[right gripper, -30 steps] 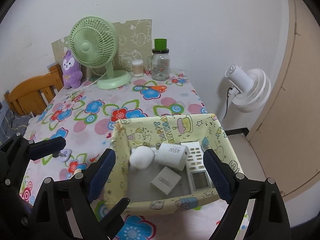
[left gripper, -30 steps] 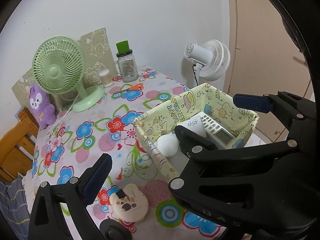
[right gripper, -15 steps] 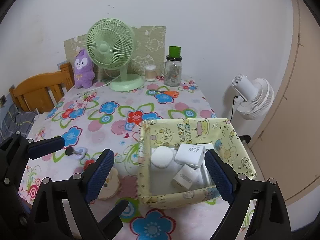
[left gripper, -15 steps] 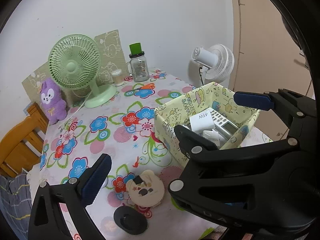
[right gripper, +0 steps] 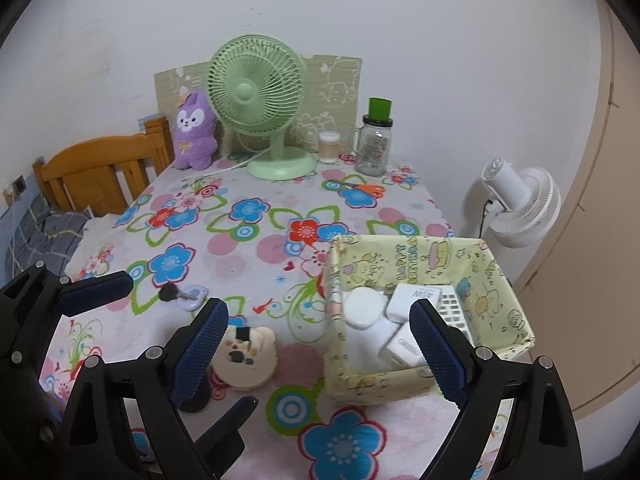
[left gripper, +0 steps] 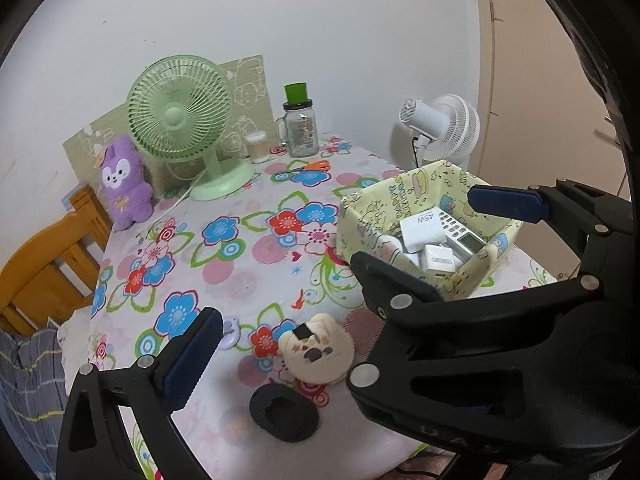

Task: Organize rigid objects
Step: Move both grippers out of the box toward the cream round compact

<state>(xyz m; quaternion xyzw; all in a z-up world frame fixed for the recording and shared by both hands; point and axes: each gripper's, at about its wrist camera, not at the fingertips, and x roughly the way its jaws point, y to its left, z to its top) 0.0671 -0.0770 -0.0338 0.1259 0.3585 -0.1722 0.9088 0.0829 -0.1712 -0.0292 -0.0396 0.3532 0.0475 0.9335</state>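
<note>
Partly done: the yellow fabric bin (right gripper: 416,264) at near right already holds chargers and a remote, while the cream round case (right gripper: 246,360), black disc (left gripper: 285,412) and key (right gripper: 182,294) remain on the worktop (right gripper: 256,240); both the left gripper (left gripper: 304,264) and right gripper (right gripper: 320,344) are wide open, empty.

Right gripper (right gripper: 320,352): its left finger (right gripper: 198,350) covers part of the black disc (left gripper: 285,412) near the table's (right gripper: 256,256) front edge. Basket (right gripper: 508,292): its near wall hides the lower contents, and the remote's (left gripper: 460,232) key labels are too small to read. The wooden chair (left gripper: 44,268) is cut off at the left picture edge.
</note>
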